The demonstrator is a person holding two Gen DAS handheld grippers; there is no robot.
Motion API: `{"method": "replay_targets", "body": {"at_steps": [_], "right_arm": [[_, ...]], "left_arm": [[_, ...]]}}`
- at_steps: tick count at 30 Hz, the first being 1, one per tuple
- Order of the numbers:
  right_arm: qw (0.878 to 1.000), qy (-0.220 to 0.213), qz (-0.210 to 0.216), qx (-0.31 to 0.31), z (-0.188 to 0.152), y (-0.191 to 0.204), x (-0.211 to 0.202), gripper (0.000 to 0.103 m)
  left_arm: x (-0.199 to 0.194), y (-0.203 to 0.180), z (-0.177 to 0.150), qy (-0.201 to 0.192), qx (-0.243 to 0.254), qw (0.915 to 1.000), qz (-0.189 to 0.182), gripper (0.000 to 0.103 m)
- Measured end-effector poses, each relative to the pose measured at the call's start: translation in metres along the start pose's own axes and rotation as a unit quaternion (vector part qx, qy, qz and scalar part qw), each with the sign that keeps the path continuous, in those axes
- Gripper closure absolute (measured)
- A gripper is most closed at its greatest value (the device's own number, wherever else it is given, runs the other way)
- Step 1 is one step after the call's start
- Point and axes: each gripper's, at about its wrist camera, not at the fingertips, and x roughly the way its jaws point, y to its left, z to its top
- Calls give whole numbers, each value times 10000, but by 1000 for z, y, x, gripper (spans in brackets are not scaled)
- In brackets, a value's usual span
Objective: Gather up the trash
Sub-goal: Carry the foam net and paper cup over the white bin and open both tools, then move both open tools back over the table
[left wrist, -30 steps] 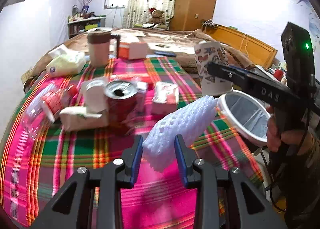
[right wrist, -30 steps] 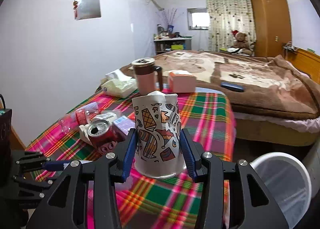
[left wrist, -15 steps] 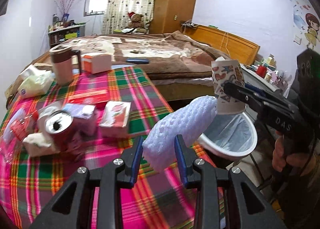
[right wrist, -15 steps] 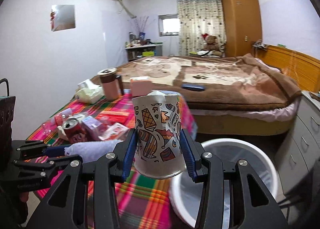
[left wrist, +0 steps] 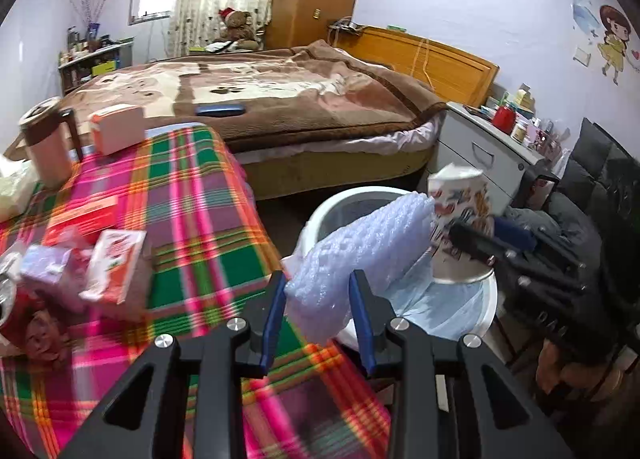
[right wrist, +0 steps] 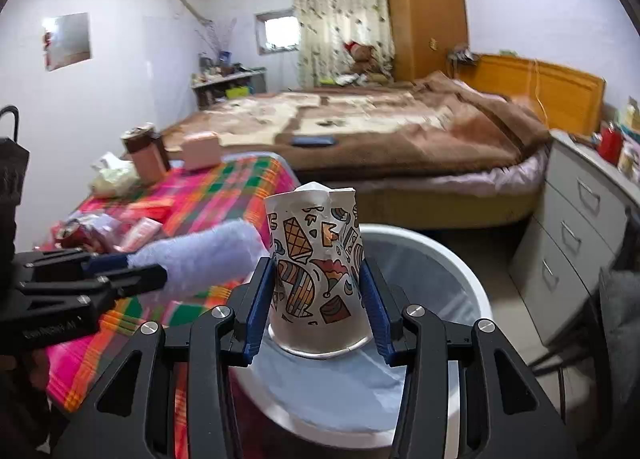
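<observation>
Left gripper (left wrist: 318, 309) clamps foam net (left wrist: 360, 247), right gripper (right wrist: 316, 305) clamps paper cup (right wrist: 316, 263) over white bin (right wrist: 460, 271); crowded releases risk foam catching the rim, falling outside.

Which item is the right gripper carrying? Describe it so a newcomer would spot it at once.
Find the round white trash bin on the floor between the plaid-covered table and the bed. Above it, the right gripper clamps a crumpled paper cup printed with colourful doodles, unlike the plain white foam netting beside it.
</observation>
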Motion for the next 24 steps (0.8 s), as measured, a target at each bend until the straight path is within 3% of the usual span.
{"method": "replay_targets", "body": {"at_steps": [12,19,24], "right_arm": [[9964,653,-481,233,-21,-37,24,57],[9945,825,-606,218,-26,-42,27,54],[9937,836,-644,369,-26,-44,25,47]], "left_arm": [[47,-30,3,470,276,9985,-82,69],[51,-33,3,533,260,9982,-121,47],[44,-26,2,480,180,9986,-119,44]]}}
